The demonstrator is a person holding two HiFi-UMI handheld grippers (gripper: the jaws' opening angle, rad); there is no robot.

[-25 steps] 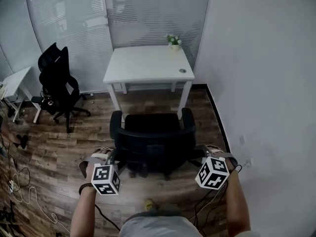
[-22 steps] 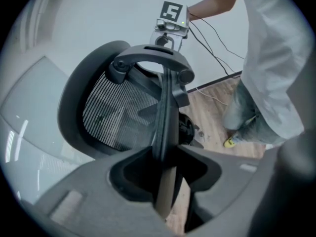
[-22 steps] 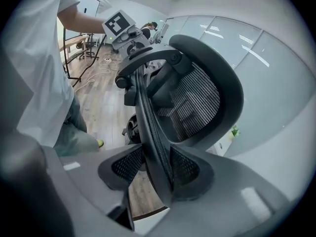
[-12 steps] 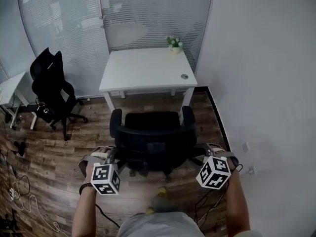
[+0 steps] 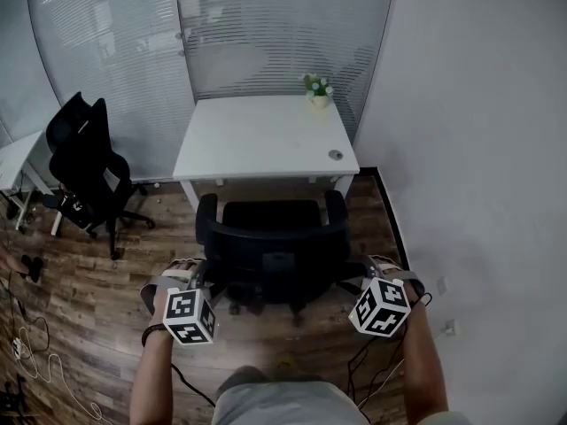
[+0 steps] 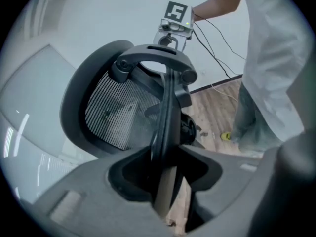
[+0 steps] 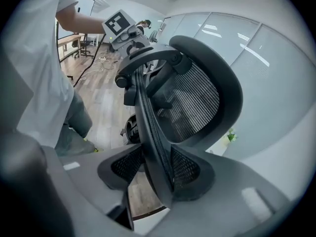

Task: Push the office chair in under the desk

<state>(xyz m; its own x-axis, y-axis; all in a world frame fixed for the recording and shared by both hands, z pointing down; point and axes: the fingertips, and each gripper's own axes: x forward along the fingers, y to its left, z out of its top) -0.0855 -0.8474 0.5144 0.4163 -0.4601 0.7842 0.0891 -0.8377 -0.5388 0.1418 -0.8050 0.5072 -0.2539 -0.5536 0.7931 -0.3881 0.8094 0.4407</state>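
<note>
A black mesh office chair (image 5: 275, 251) stands facing the white desk (image 5: 257, 140), its seat front at the desk's near edge. My left gripper (image 5: 197, 273) straddles the left edge of the backrest and my right gripper (image 5: 363, 271) the right edge. In the left gripper view the thin backrest edge (image 6: 165, 132) runs between the jaws of the left gripper (image 6: 165, 181), with dark gaps on either side. In the right gripper view the backrest (image 7: 197, 98) fills the gap of the right gripper (image 7: 158, 177). Both pairs of jaws have just been opening, with the edge still between them.
A small potted plant (image 5: 317, 88) and a round cable port (image 5: 335, 155) are on the desk. A white wall (image 5: 478, 149) runs close on the right. A second black chair (image 5: 84, 162) stands at the left by another white table (image 5: 13, 158). Cables (image 5: 27, 343) lie on the wooden floor.
The chair and both grippers have moved forward towards the desk. The seat front now reaches the desk's near edge, and the desk looks nearer.
</note>
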